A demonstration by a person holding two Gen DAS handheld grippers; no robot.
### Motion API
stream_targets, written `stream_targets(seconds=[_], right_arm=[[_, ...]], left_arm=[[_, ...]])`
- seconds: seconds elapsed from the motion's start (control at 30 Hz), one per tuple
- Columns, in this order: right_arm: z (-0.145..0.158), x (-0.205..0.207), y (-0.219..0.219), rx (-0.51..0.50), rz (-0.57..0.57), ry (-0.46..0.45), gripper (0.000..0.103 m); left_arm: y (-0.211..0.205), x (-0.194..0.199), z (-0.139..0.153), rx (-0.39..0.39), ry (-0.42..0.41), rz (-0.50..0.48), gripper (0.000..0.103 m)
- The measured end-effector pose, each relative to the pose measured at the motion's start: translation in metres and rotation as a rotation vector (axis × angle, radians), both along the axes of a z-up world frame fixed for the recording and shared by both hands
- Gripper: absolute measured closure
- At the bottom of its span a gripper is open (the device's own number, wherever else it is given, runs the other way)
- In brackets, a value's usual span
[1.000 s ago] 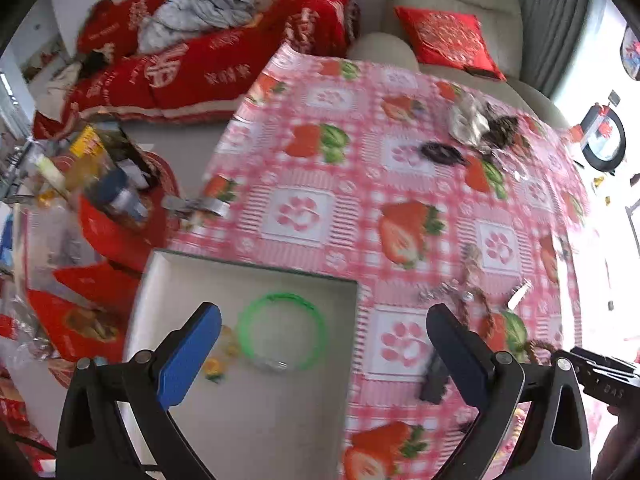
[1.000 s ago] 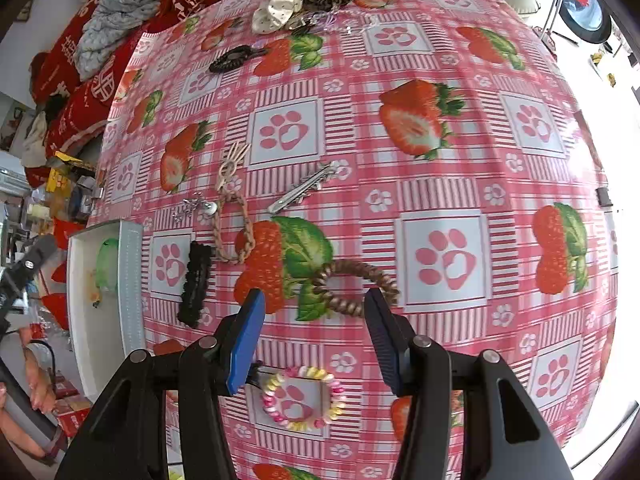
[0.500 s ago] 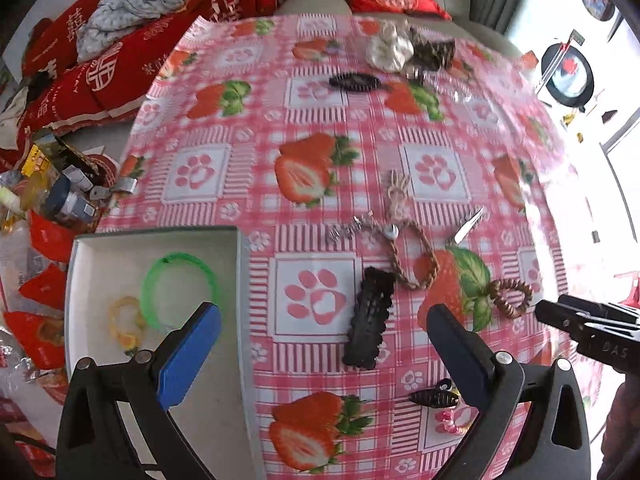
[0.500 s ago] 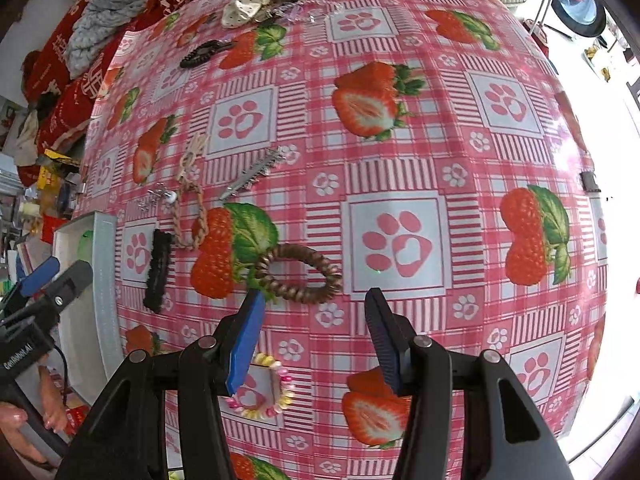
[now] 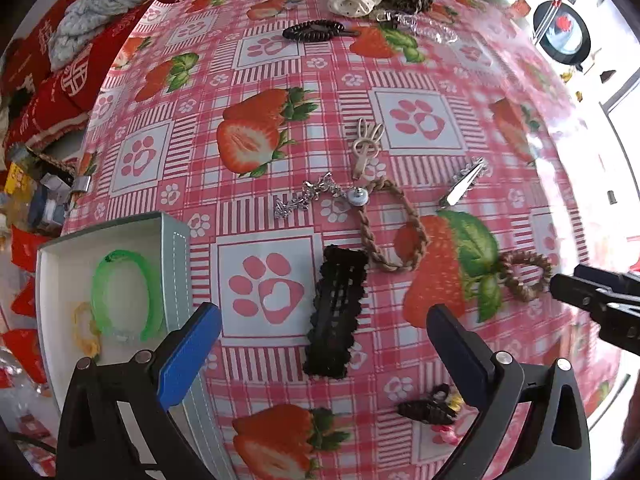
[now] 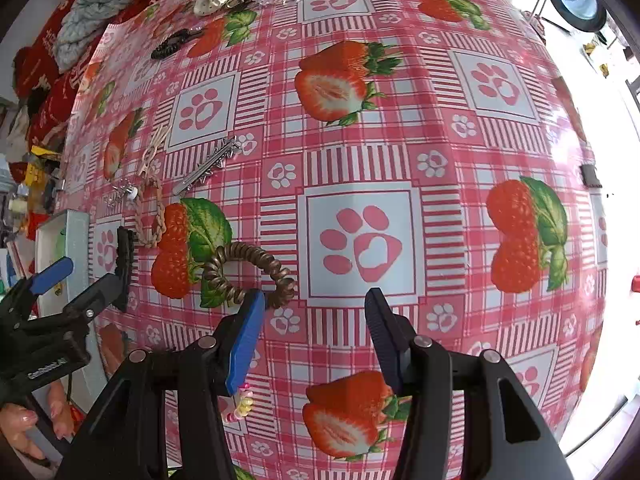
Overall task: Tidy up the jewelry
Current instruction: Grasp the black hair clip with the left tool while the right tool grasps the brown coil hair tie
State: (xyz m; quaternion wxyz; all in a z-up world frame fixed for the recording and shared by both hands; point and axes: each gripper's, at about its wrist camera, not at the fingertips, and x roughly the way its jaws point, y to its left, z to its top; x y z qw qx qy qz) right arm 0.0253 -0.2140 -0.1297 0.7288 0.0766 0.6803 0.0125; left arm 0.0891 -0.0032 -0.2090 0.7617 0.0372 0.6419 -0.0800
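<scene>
Both claws had shifted rightward across the worktop [image 5: 280,80]. Left claw [image 5: 324,340] hung wide over the black clip [image 5: 336,312], tray [image 5: 176,240] beside; right claw [image 6: 316,320] half-spread, empty, near the coil tie [image 6: 248,272].

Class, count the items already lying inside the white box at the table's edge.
2. A green bangle lies in the middle of the white box; a yellow beaded bracelet lies just beside it, nearer the camera. The left gripper hides the box's near end, so more may be unseen.
</scene>
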Motion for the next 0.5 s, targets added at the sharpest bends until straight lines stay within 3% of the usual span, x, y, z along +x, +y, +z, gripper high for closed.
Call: stream_targets(seconds=[0.2,0.5], right_arm=[[-0.006,0.007,0.01,-0.006,0.056,-0.002,0.047],[-0.014,0.014,0.03,-0.072,0.158,-0.023,0.047]], left_arm=[[-0.001,0.02,-0.025,0.052,0.008,-0.001,0.0],[-0.006,0.044,-0.07,0.056,0.038,0.001,0.0]])
